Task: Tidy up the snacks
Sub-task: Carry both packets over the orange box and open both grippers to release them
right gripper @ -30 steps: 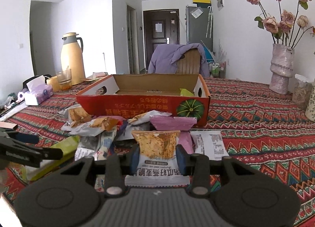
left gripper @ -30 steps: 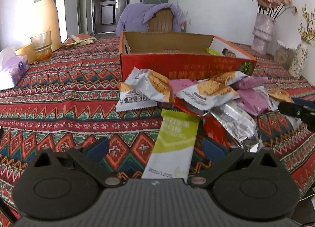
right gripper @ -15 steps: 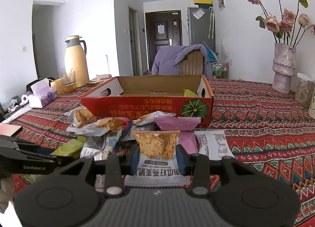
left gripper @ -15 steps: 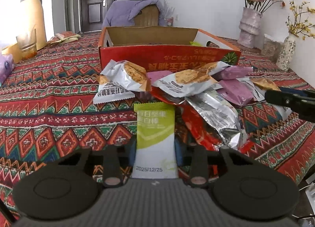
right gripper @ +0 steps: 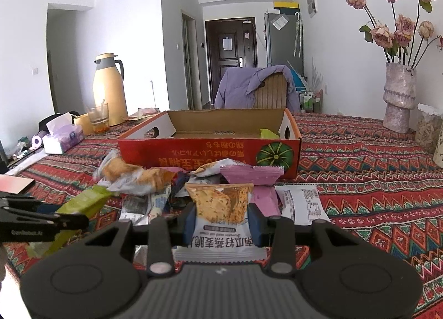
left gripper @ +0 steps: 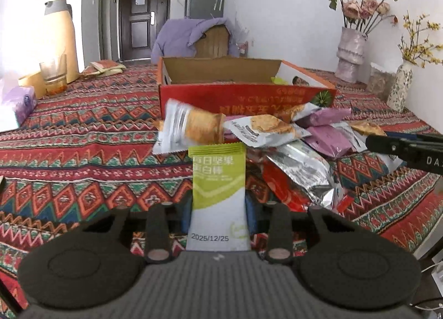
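Grippers each pinched one packet — your left gripper a green bar, your right gripper an oat crisp — seemingly bound for the red box beyond.

Right claw clamped on oat-crisp packet (label upside down), red cardboard box behind

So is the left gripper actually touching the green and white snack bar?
Touching. The left wrist view shows the left gripper with both blue pads pressed against the sides of the green and white snack bar.
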